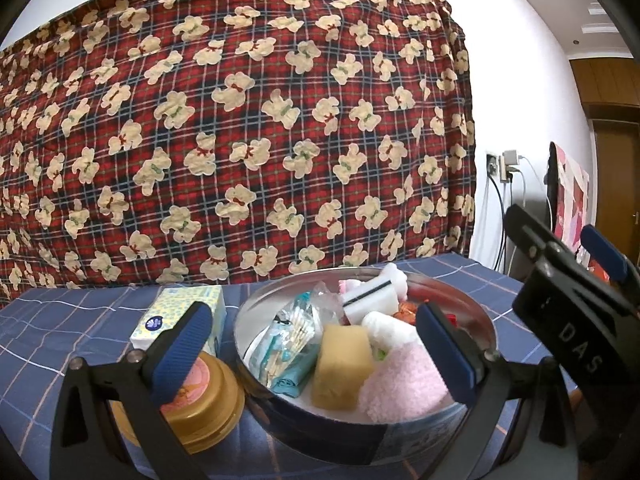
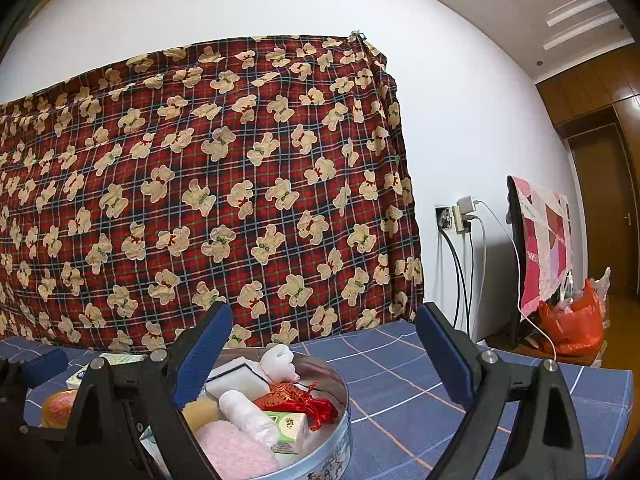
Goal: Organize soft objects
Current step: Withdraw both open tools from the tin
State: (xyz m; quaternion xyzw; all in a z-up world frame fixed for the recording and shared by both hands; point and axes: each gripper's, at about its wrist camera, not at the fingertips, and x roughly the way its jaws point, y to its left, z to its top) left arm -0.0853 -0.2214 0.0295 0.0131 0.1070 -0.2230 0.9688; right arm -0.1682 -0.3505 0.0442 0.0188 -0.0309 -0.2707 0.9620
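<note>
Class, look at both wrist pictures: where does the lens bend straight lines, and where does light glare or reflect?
Left wrist view: the bear-print cloth bulges in a fisheye curve, dark corners vignette the frame, and the round tin mirrors its contents on the inner wall. Right wrist view: the ceiling line bows, and the wooden wardrobe shows bright glare at top right; both views look sharp and evenly lit.

Round metal tin [image 1: 256,312] on the blue checked cloth, holding yellow sponge [image 1: 342,366], pink fluffy towel [image 1: 400,386] (rolled), white sponge [image 1: 370,300]
</note>
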